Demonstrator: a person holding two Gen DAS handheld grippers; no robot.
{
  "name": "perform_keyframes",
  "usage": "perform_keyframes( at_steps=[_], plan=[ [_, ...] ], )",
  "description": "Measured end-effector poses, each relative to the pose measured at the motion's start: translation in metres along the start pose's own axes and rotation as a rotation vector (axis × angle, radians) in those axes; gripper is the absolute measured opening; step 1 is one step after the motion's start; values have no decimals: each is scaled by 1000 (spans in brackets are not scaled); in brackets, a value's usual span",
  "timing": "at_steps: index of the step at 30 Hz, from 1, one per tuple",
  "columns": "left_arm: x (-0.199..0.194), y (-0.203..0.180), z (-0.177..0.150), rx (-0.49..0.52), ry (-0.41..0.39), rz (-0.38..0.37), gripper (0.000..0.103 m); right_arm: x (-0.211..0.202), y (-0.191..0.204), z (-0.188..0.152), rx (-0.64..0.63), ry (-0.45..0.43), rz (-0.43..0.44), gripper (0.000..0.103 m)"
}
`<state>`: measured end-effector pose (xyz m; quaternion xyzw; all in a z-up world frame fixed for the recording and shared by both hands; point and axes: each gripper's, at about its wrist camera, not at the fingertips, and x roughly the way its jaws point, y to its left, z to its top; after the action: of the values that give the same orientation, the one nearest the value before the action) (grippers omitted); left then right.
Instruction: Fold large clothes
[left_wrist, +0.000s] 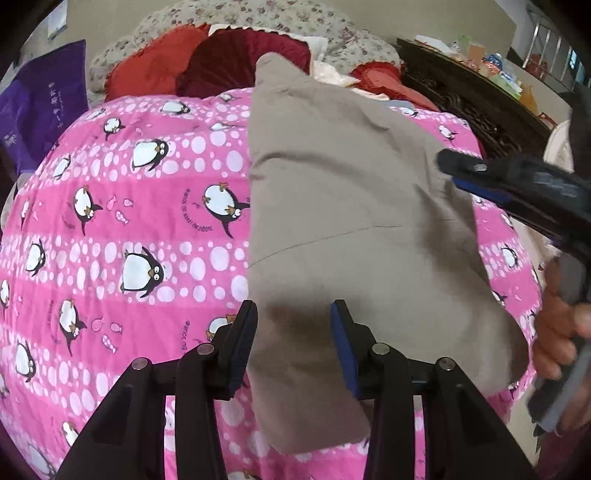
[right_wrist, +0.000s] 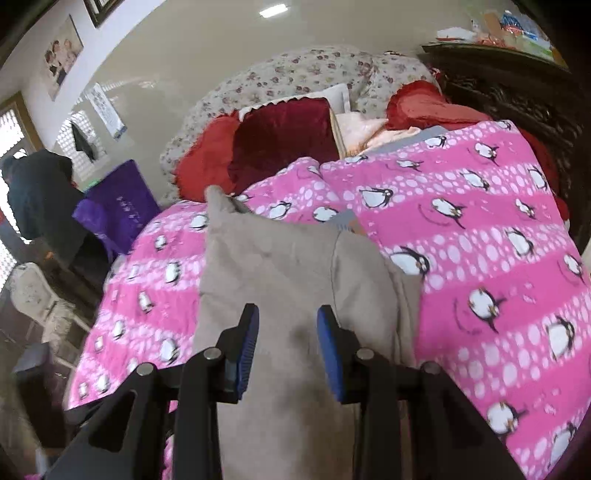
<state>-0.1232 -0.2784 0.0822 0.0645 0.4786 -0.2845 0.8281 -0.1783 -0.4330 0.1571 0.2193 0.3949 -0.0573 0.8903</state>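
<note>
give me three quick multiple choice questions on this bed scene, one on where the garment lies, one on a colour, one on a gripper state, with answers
1. Where does the beige garment lie?
A. on the pink penguin quilt
B. on the floor
C. on a chair

2. What colour are the cushions at the far end of the bed?
A. green
B. red
C. yellow

3. How does the left gripper stand?
A. shut with nothing in it
B. clamped on a cushion
C. open above the garment

Answers:
1 A, the quilt shows on both sides of the garment.
2 B, both views show red and dark red cushions beyond the quilt.
3 C, a clear gap shows between its blue pads, with beige cloth lying below.
</note>
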Motion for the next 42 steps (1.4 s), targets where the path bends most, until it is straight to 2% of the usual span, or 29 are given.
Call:
perform_keyframes(
  at_steps=[3, 6, 10, 14, 17, 20, 22, 25, 26, 27, 28, 29, 30, 33, 35, 37, 39, 42],
  plan=[
    [11, 3, 2, 3, 18, 4, 29, 34, -13, 2, 16, 33, -96, 34],
    [18, 3, 1, 2, 25, -7, 33, 67, -41, -3, 60, 62, -146, 34],
    [23, -2, 2, 12, 29, 4, 34, 84, -49, -14, 12, 46, -172, 34],
    [24, -2, 2, 10, 31, 17, 34, 75, -43, -12, -21, 55, -173, 35],
    [25, 1, 2, -4, 34, 14, 34, 44, -36, -13, -29, 51, -138, 37],
    [24, 2, 2, -8, 33, 11, 34, 14, -27, -24, -66, 62, -107, 47],
    [24, 2, 3, -9, 34, 13, 34, -1, -23, -36, -92, 65, -89, 50],
    [24, 2, 2, -16, 33, 10, 35, -7, -26, -60, -119, 101, -113, 53],
    [25, 2, 2, -19, 34, 4, 35, -3, -30, -67, -121, 115, -127, 57],
    [25, 2, 2, -23, 35, -3, 36, 3, -35, -74, -117, 128, -143, 66],
    [25, 2, 2, -26, 38, -17, 37, 14, -43, -81, -104, 142, -163, 72],
    [24, 4, 2, -29, 40, -33, 37, 21, -49, -85, -100, 145, -187, 83],
    [23, 7, 3, -33, 44, -53, 37, 22, -52, -86, -95, 137, -189, 86],
    [21, 24, 10, -69, 69, -152, 39, 13, -57, -80, -57, 126, -142, 86],
    [24, 36, 14, -104, 73, -228, 43, 2, -63, -71, -20, 85, -87, 86],
    [29, 44, 17, -140, 77, -265, 44, -4, -73, -61, 14, 46, -33, 87],
    [39, 51, 20, -174, 83, -311, 45, 3, -80, -53, 36, 53, -4, 91],
    [50, 53, 22, -203, 97, -353, 49, 28, -93, -44, 69, 94, 35, 91]
  ],
)
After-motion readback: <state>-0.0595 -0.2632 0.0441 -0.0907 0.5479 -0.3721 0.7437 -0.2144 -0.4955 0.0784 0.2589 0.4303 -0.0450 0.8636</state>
